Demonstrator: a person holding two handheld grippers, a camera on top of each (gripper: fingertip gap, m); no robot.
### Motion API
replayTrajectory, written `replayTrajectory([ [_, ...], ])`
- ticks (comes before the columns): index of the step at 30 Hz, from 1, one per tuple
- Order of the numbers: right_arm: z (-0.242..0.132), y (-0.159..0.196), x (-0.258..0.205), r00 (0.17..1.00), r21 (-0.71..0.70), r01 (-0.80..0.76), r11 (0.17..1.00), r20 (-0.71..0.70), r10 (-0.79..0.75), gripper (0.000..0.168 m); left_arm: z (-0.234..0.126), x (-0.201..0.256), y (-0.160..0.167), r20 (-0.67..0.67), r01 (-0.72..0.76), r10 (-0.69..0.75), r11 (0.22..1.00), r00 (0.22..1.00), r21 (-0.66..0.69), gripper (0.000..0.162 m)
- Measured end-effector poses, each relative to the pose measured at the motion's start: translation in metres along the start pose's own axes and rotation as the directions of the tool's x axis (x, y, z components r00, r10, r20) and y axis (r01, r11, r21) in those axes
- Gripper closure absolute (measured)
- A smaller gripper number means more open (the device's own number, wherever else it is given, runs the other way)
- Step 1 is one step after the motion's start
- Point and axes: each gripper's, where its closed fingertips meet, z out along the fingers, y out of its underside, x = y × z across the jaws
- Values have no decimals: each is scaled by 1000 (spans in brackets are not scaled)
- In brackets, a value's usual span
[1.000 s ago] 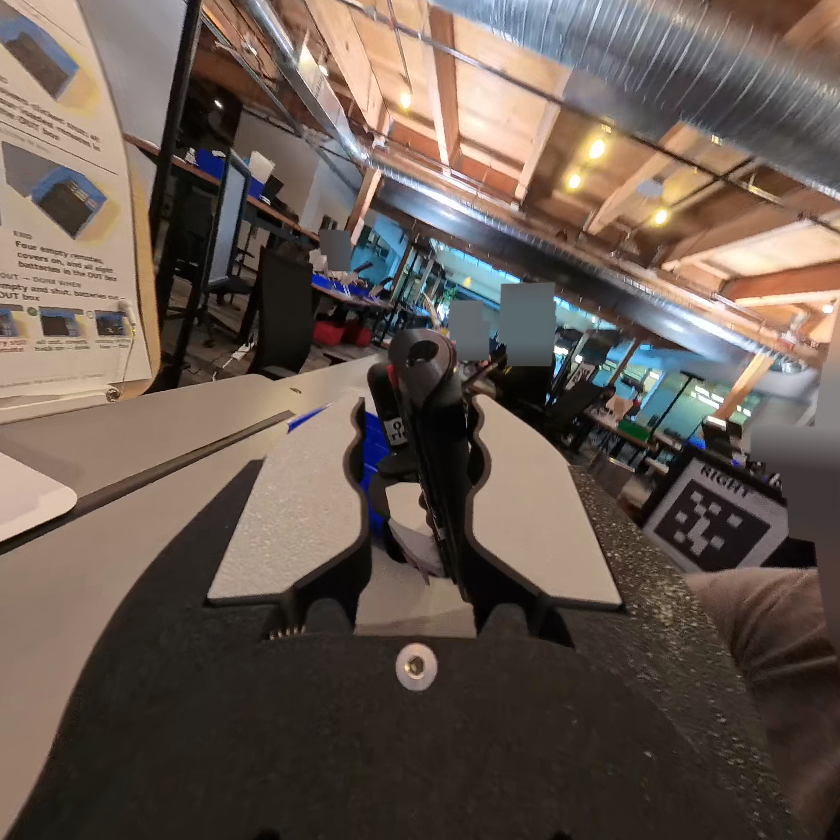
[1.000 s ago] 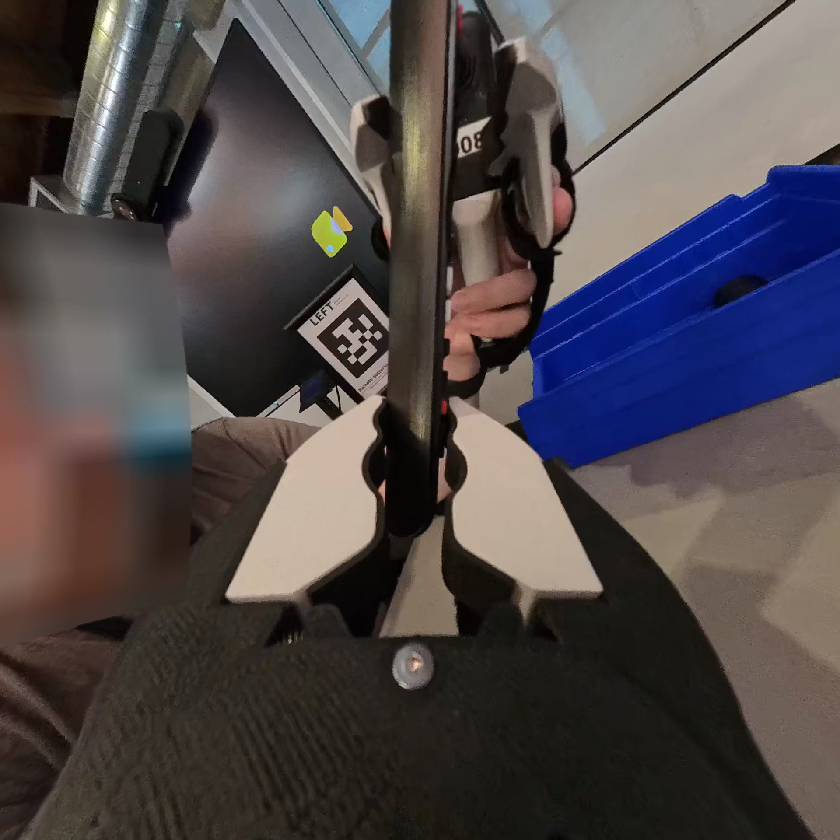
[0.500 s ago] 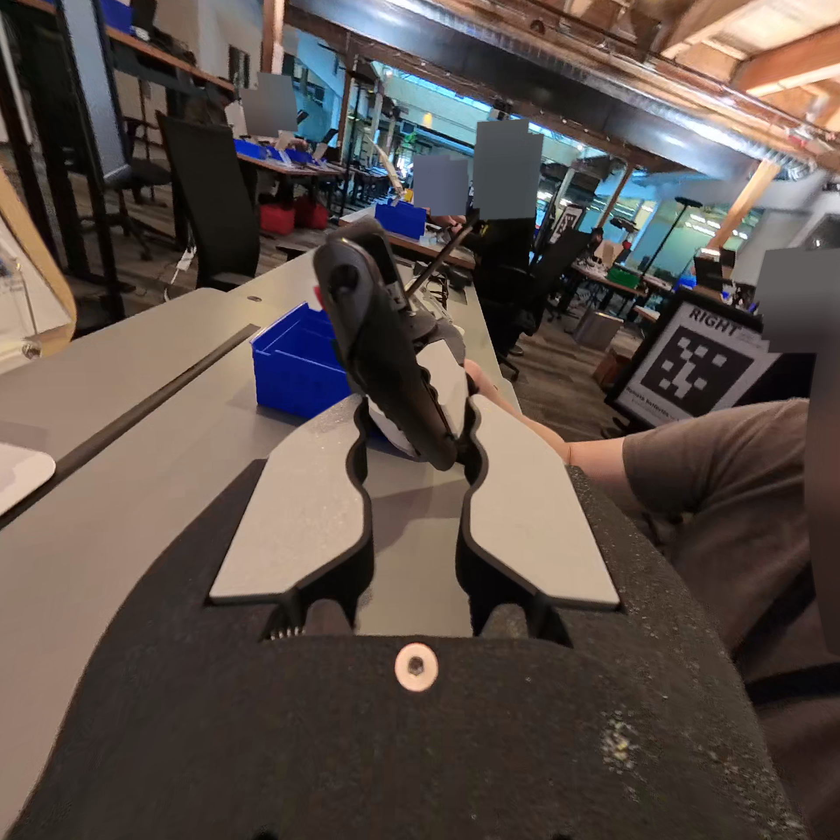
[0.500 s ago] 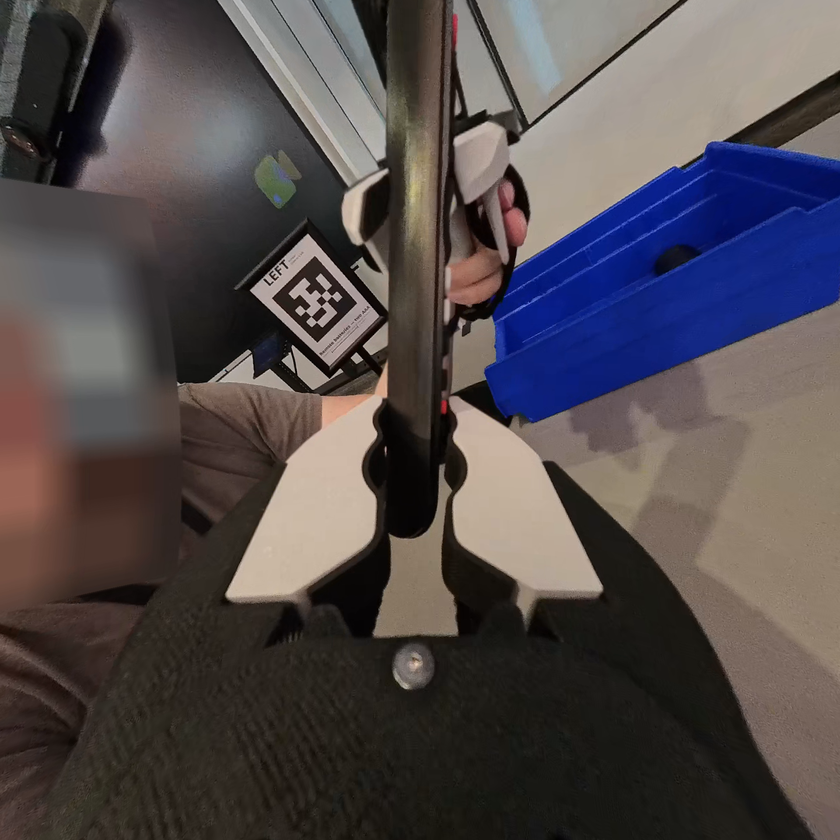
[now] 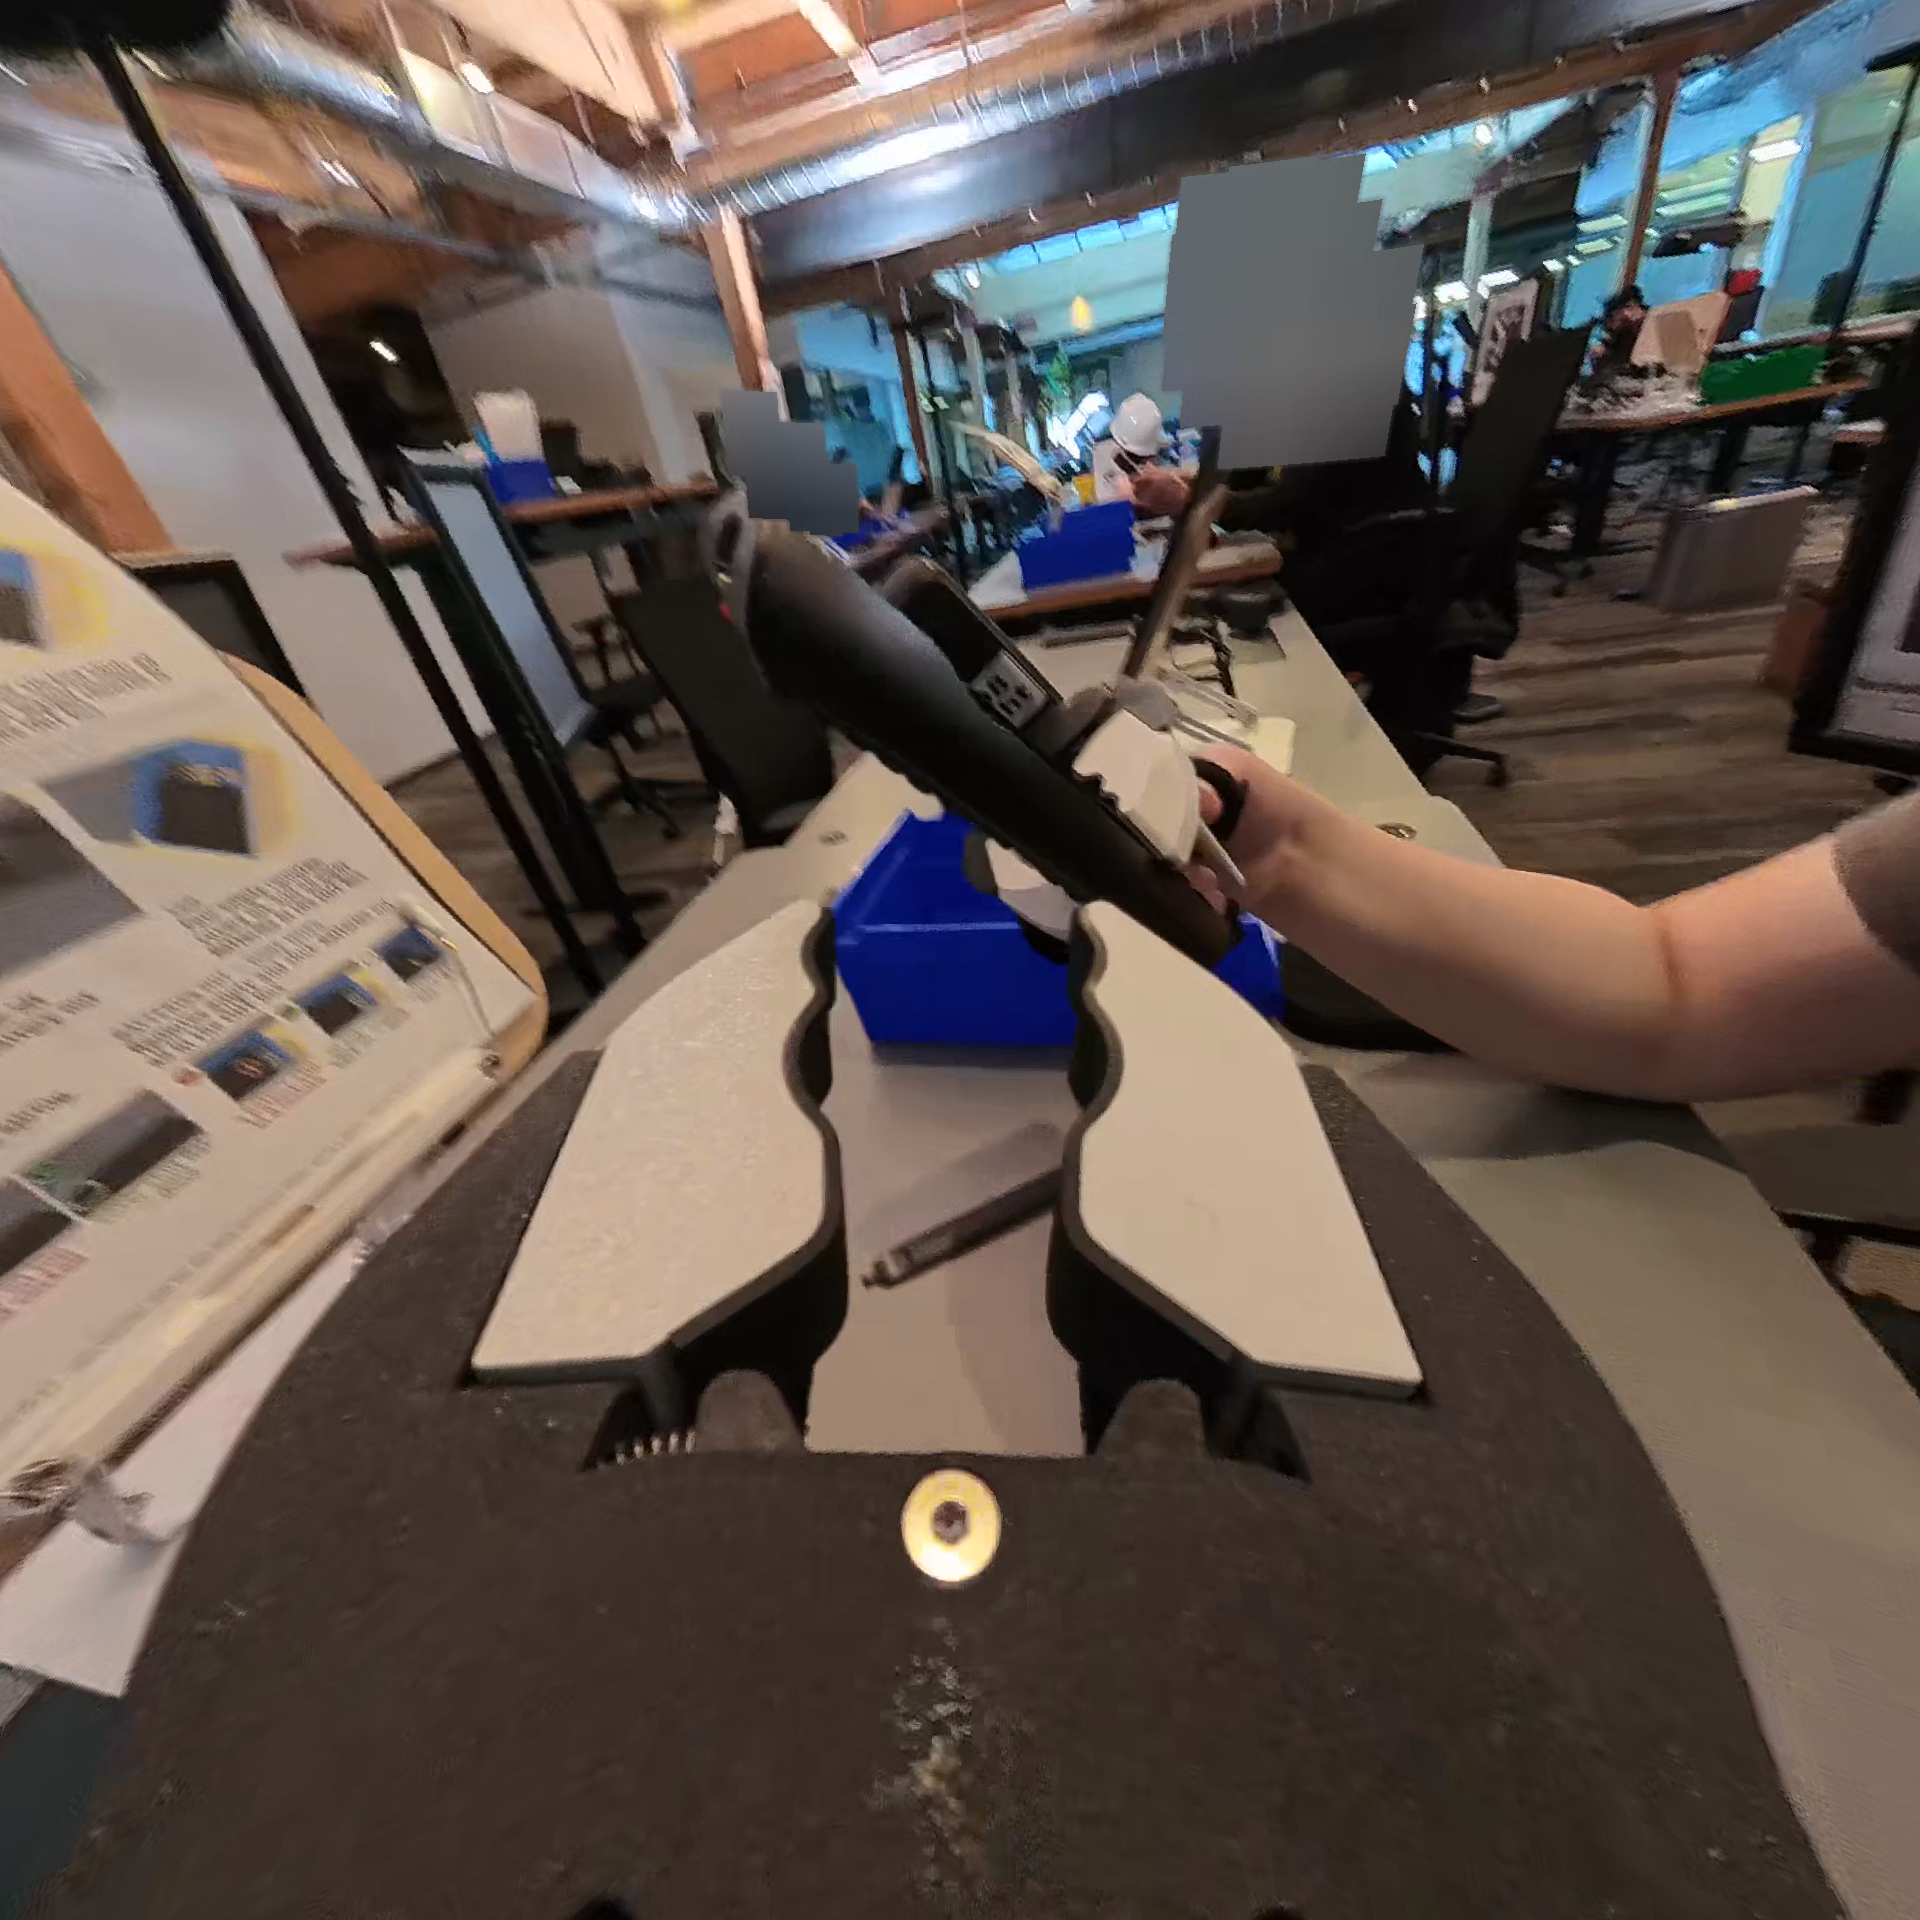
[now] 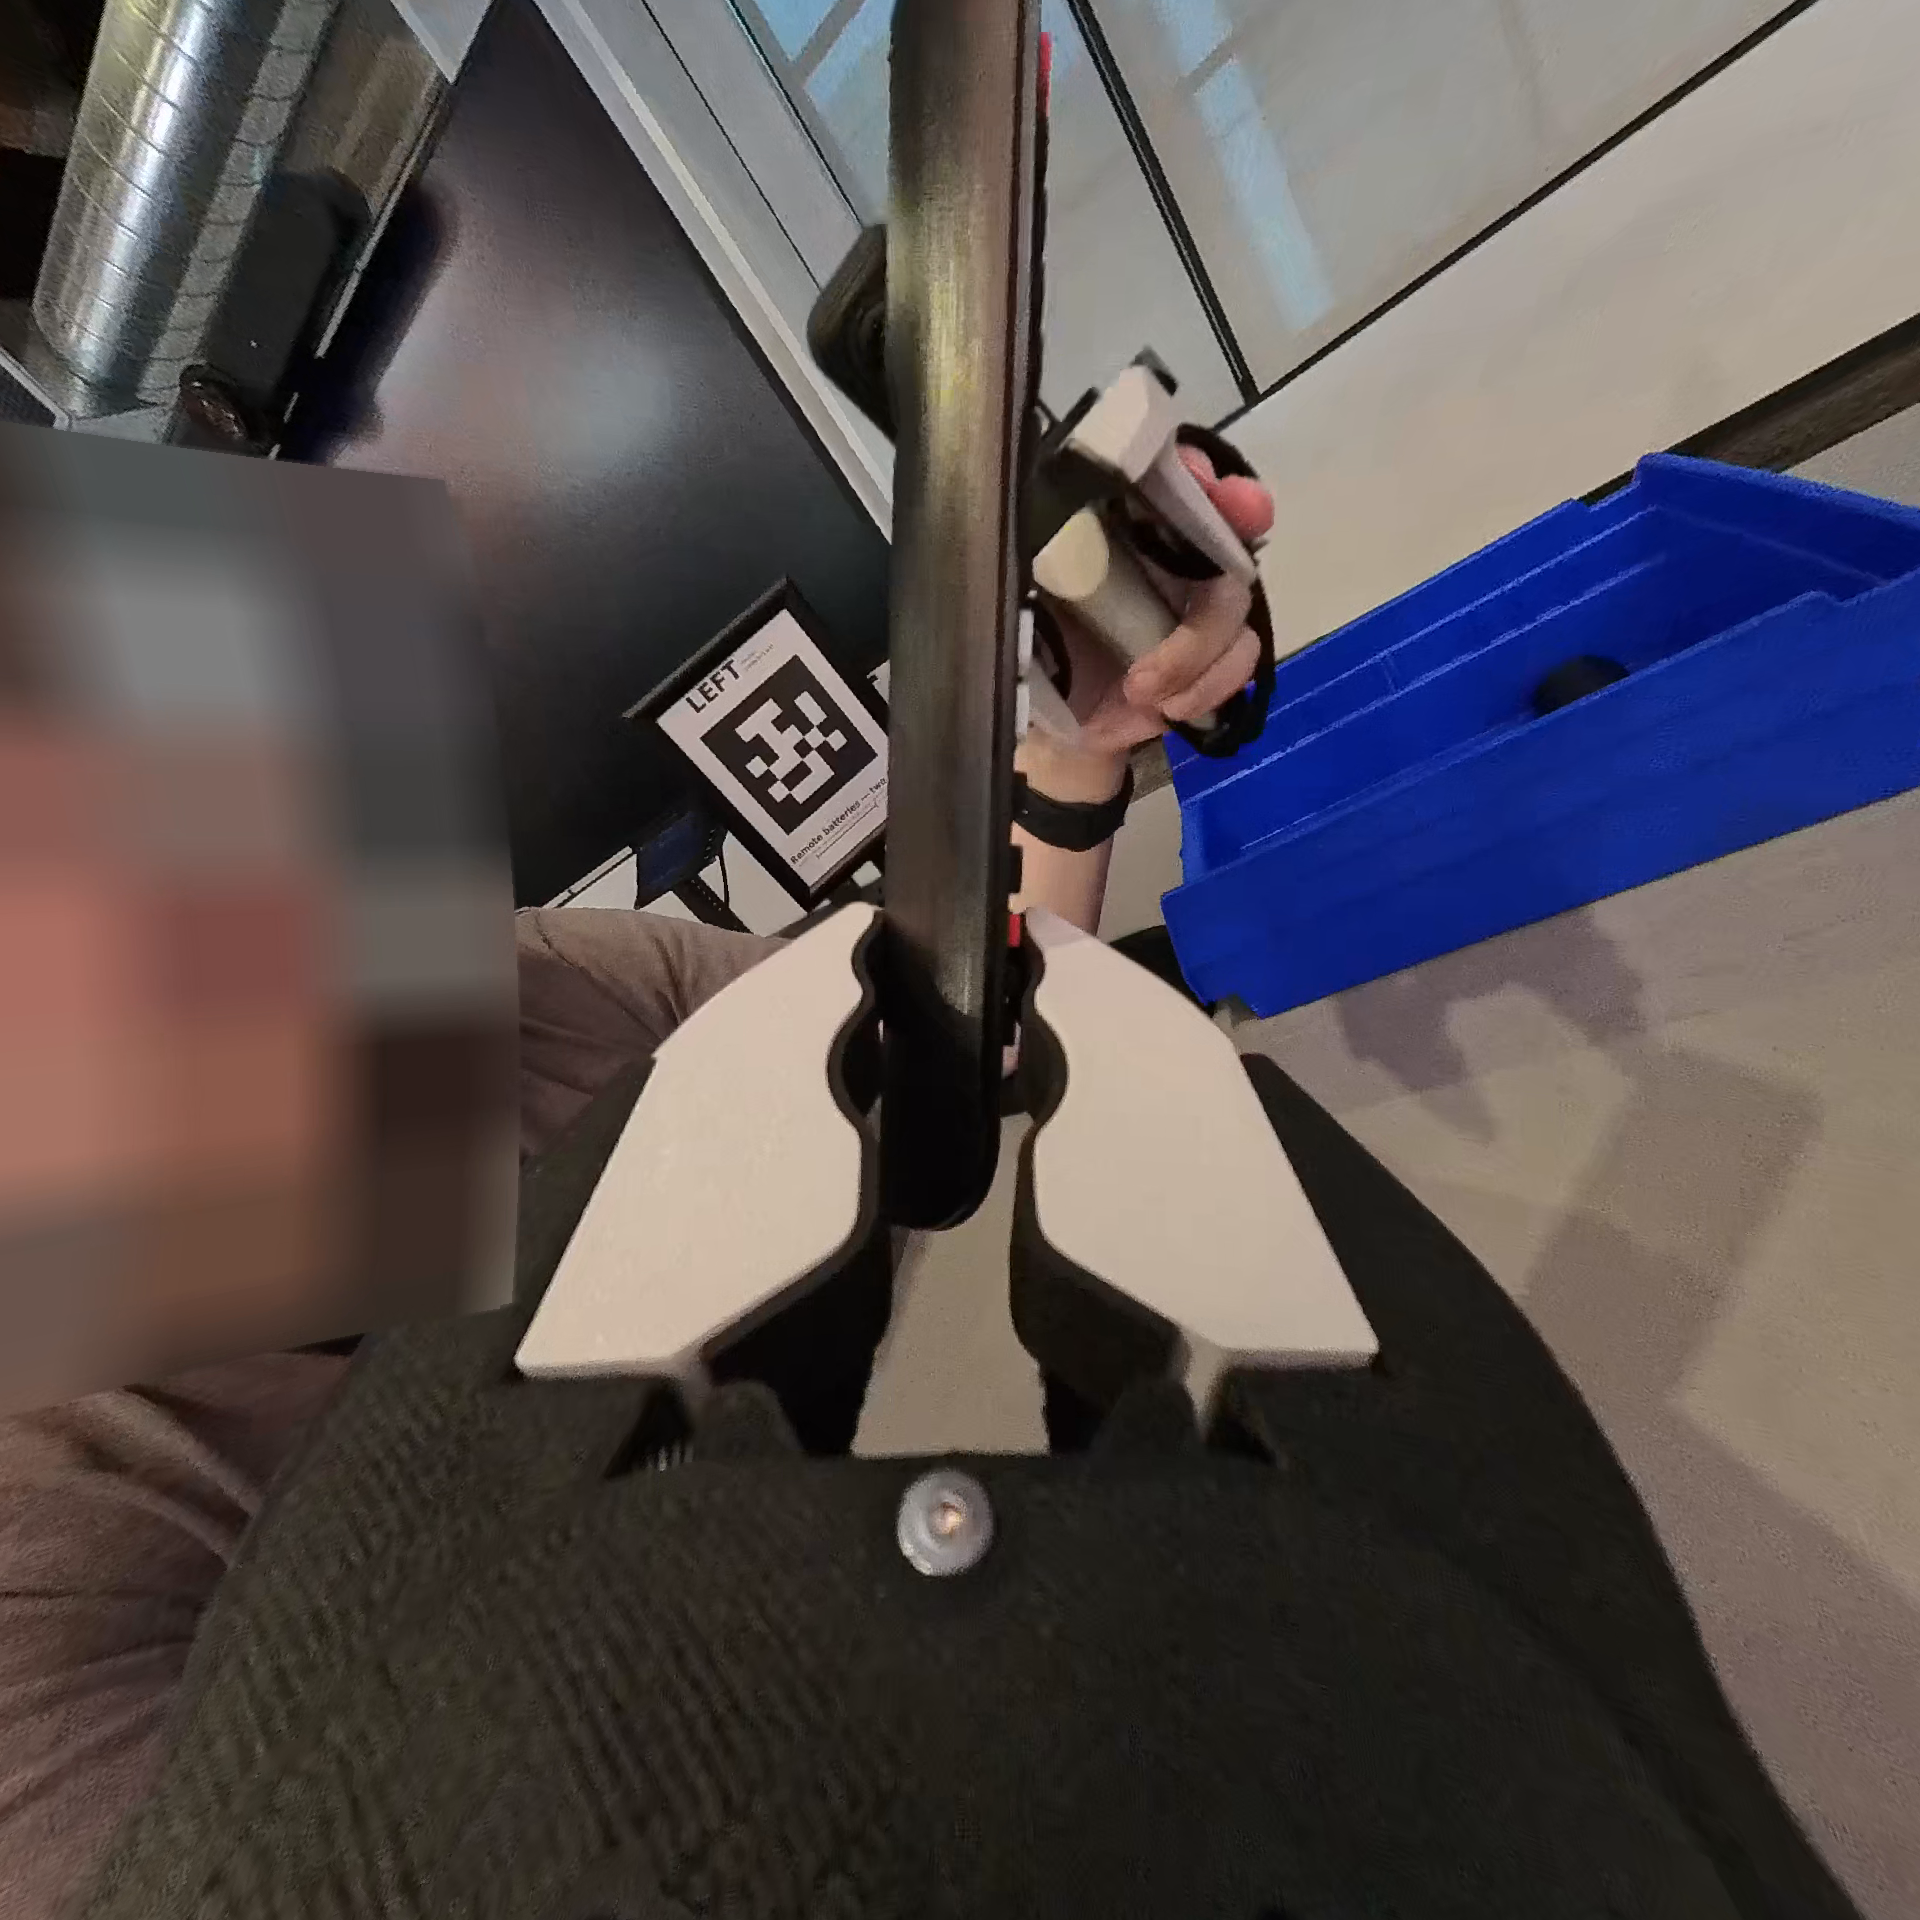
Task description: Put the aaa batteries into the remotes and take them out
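- Step in hand, as I judge it: handling one remote (image 6: 951, 623) in the air between battery stages. I cannot see whether its compartment is loaded, or its cover on.
- Right gripper (image 6: 948, 1049): my fingers pinch the remote's lower end; it rises straight up and away from the camera, edge-on.
- Left gripper (image 5: 951, 1023): fingers spread, nothing between them. The remote shows beyond its tips, held aloft at a slant by the right gripper, above the blue bin (image 5: 951, 971).
- A thin dark strip (image 5: 966, 1226) lies on the table (image 5: 1558, 1205) between the left fingers. It may be a battery cover; I cannot confirm this.
- Bin seen from the right (image 6: 1538, 790): one small dark object inside, unidentifiable.
- Next move calls for the left gripper to approach the remote's back face squarely, while the right holds it steady.
- Pose: right forearm (image 5: 1538, 977) reaches across from the right, level over the table.
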Motion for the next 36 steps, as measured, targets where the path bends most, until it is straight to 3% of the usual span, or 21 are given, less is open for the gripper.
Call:
replayTrajectory([
  [6, -4, -3, 0, 1000, 19, -4, 1000, -3, 4, 146, -21, -14, -33, 132, -93, 69, 978, 989, 186, 112],
  [10, -3, -2, 3, 1000, 20, -16, 1000, -10, 16, 146, -29, -20, -36, 222, -187, 155, 973, 963, 132, 96],
  [12, -3, -1, 5, 1000, 16, -20, 1000, -13, 20, 146, -30, -18, -36, 211, -202, 173, 971, 962, 126, 103],
  [14, -2, -1, 6, 1000, 14, -24, 1000, -17, 24, 146, -32, -16, -38, 210, -211, 181, 968, 961, 134, 125],
  [19, -3, 0, 9, 999, 17, -35, 999, -23, 35, 146, -35, -23, -35, 254, -226, 192, 968, 948, 112, 152],
  [22, -3, 0, 10, 999, 22, -43, 999, -20, 44, 146, -34, -18, -35, 209, -191, 161, 973, 965, 132, 162],
  [26, -4, 0, 10, 999, 26, -47, 999, -15, 48, 146, -28, -6, -33, 131, -158, 142, 980, 981, 122, 162],
  [29, -4, 0, 9, 999, 23, -48, 999, -8, 48, 146, -25, -7, -30, 146, -167, 151, 980, 978, 103, 156],
  [33, -4, -1, 7, 999, 26, -46, 999, -3, 46, 146, -22, -10, -34, 182, -146, 121, 980, 976, 135, 133],
  [36, -4, 0, 7, 999, 25, -47, 999, -2, 47, 145, -21, -8, -33, 184, -191, 167, 973, 969, 127, 140],
])
